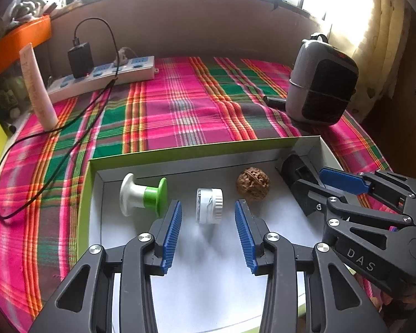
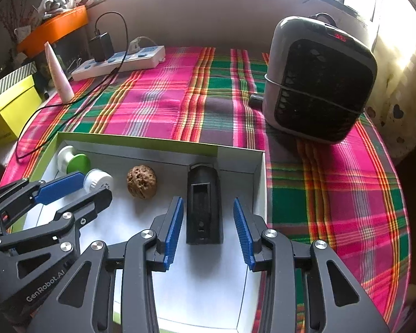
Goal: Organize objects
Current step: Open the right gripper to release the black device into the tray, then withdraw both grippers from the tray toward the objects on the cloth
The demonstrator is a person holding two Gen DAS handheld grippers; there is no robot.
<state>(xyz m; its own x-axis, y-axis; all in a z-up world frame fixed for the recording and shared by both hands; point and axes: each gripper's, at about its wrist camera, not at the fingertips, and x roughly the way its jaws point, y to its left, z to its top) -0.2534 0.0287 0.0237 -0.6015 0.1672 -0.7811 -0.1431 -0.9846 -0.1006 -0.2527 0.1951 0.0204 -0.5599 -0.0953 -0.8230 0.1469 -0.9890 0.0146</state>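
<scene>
A table draped in a woven plaid cloth of pink, green and orange stands under a bright window, with a grey-and-black box-shaped fan heater at the far right, a white power strip with a black charger plugged in at the far left, and a pale upright tube beside it. Near the front edge lies a shallow white cardboard box with green outer walls. Inside it, the left gripper holds its ribbed blue fingers apart, touching nothing; a small white ribbed plastic jar lies on its side just ahead of them, in line with the gap. To the left of those fingers rests a white-and-green spool-shaped plastic piece, and to the right a wrinkled brown walnut. The right gripper also has its fingers spread, and a matte black rounded plastic block with a rectangular recess lies lengthwise between them, its near end level with their tips, clear of either pad, close to the box's right wall.
</scene>
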